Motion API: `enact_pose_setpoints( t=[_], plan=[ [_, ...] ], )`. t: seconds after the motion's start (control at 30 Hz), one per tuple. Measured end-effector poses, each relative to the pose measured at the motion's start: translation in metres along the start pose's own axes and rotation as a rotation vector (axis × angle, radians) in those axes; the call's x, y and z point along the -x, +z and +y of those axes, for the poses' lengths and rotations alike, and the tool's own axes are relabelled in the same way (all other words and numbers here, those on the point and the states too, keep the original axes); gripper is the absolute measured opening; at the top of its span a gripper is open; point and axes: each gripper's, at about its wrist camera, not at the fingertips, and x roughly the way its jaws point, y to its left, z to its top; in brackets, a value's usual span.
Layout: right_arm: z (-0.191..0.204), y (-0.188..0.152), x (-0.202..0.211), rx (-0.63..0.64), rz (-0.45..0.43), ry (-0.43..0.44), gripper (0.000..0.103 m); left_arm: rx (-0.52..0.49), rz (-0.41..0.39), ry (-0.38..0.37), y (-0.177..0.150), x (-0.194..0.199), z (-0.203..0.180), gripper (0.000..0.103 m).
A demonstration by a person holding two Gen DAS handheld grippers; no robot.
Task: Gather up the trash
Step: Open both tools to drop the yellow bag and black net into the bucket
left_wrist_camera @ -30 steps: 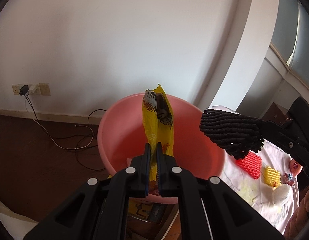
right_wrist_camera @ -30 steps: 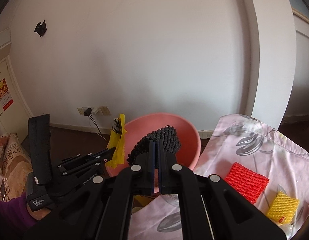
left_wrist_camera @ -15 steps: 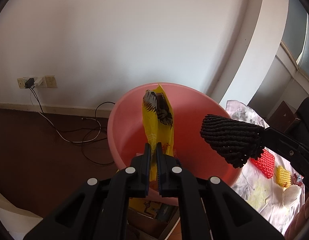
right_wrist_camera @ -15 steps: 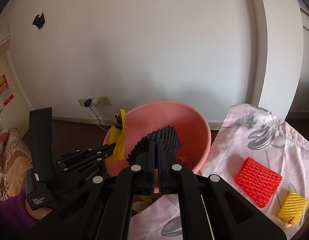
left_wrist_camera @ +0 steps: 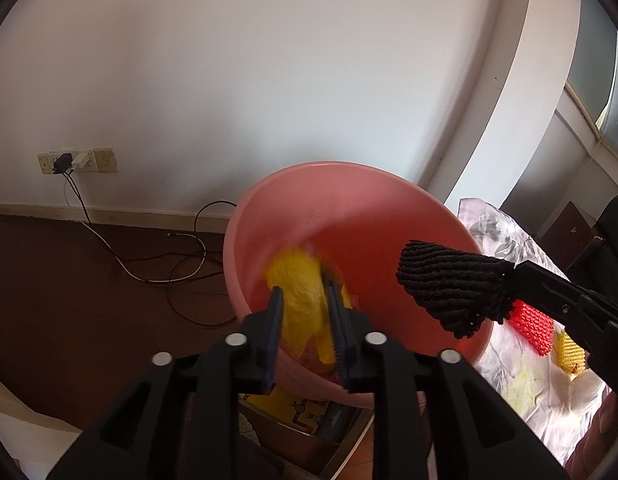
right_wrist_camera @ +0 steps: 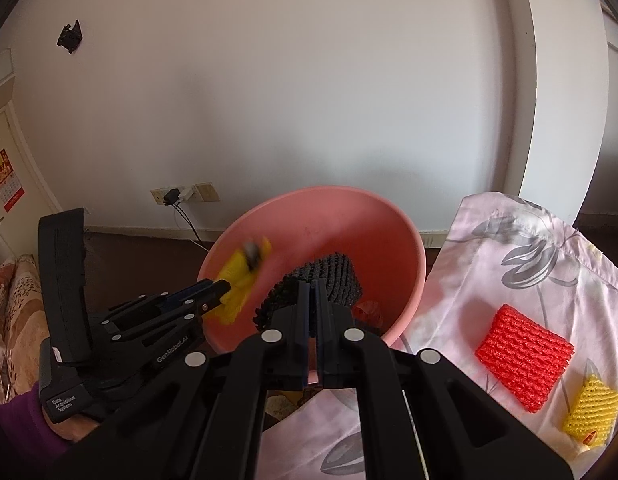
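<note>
wrapper risk: the yellow wrapper (left_wrist_camera: pixel 305 280) is blurred and slipping out over the pink basin (left_wrist_camera: pixel 349 184); it looks light, so it could catch on a pad or drift toward the near rim instead of landing inside.
net risk: the black foam net (left_wrist_camera: pixel 449 284) hangs over the basin's right side in the left view; let go there, it could tip over the rim onto the cloth (right_wrist_camera: pixel 509 248).
crowding risk: both tools sit close over 1 basin, so a sideways move could knock them together.
left tongs: the left gripper (left_wrist_camera: pixel 305 312) has its jaws opening, spread partway; the wrapper is between them but the pads no longer seem to press it.
right tongs: the right gripper (right_wrist_camera: pixel 313 300) is pressed together, pinching the black net by 1 end.
basin contents: some red trash shows at the bottom; the rest is hidden.
trash left: a red net (right_wrist_camera: pixel 525 364) and a yellow net (right_wrist_camera: pixel 593 408) lie on the cloth, well apart from the basin.
</note>
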Motion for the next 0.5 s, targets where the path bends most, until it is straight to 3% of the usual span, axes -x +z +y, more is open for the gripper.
enact_pose_setpoints(
  t=[0.17, 0.23, 0.3, 0.5],
  plan=[
    [-0.001, -0.001, -0.004, -0.002, 0.018, 0.006, 0.005, 0.008, -0.006, 0.003, 0.001, 0.003, 0.002, 0.032],
    [-0.001, -0.001, -0.004, -0.001, 0.019, 0.009, 0.010, 0.010, -0.008, 0.003, 0.001, 0.004, 0.003, 0.032],
    [-0.001, 0.000, -0.003, -0.003, 0.013, 0.012, 0.022, 0.011, -0.010, 0.003, 0.001, 0.005, 0.004, 0.033],
    [-0.001, 0.000, 0.001, -0.008, 0.002, 0.008, 0.022, 0.009, -0.018, -0.008, 0.001, 0.012, 0.002, 0.036]
  ],
)
